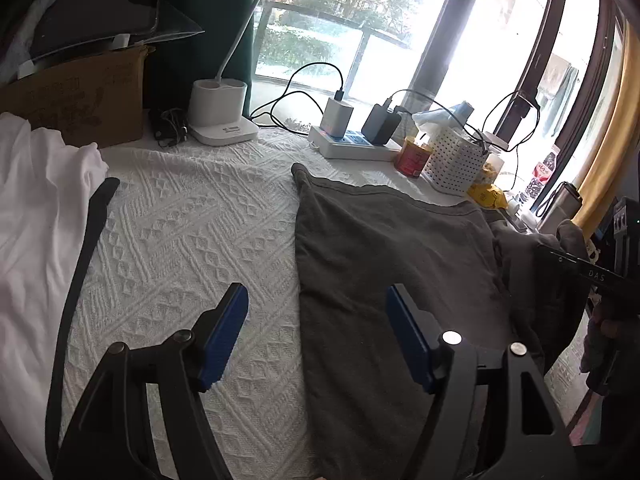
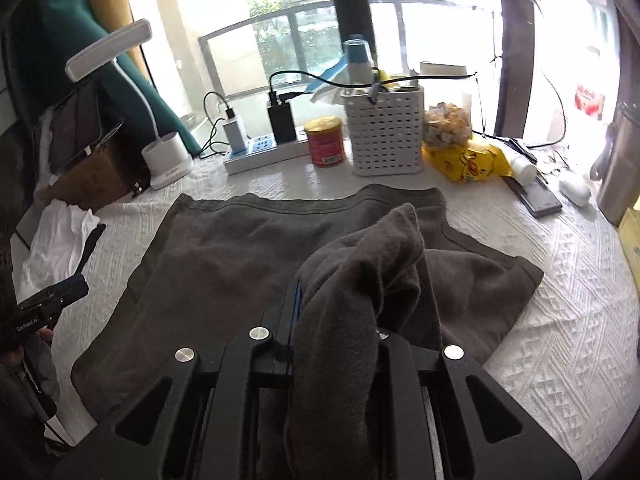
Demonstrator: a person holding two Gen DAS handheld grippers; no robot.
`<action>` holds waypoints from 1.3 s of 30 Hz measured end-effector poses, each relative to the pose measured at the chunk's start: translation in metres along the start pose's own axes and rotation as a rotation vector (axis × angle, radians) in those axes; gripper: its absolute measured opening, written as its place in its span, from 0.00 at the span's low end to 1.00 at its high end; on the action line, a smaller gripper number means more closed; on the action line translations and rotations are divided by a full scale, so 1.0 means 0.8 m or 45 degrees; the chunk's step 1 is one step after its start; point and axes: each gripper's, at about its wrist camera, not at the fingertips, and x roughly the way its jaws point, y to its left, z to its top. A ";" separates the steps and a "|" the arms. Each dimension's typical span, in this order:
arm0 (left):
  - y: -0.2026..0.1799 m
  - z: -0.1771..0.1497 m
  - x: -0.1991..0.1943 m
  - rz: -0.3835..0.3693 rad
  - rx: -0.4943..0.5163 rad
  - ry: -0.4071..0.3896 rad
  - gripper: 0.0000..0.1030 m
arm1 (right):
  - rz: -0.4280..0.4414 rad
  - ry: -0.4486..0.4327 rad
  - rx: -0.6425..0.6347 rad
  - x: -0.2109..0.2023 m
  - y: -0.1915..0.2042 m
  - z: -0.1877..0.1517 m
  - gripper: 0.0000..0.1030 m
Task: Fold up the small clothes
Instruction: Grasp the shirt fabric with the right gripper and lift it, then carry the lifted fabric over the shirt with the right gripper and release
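A dark grey garment (image 2: 240,256) lies spread on the white textured table cover; it also shows in the left wrist view (image 1: 392,264). My right gripper (image 2: 298,300) is shut on a bunched fold of the grey garment (image 2: 372,264), which drapes over its fingers and hides the right one. My left gripper (image 1: 316,308) is open and empty, hovering over the garment's left edge, one blue pad (image 1: 224,336) over the cover and the other over the cloth. The right gripper also shows at the right edge of the left wrist view (image 1: 600,272).
A white garment with a black strap (image 1: 36,216) lies at the left. Along the back stand a lamp base (image 1: 220,116), power strip (image 1: 352,144), red can (image 2: 326,142), white basket (image 2: 384,132), yellow bag (image 2: 468,160) and cardboard box (image 1: 80,96).
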 end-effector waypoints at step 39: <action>0.039 0.002 -0.054 0.177 0.034 -0.023 0.69 | 0.554 0.244 -0.417 0.026 0.225 -0.082 0.75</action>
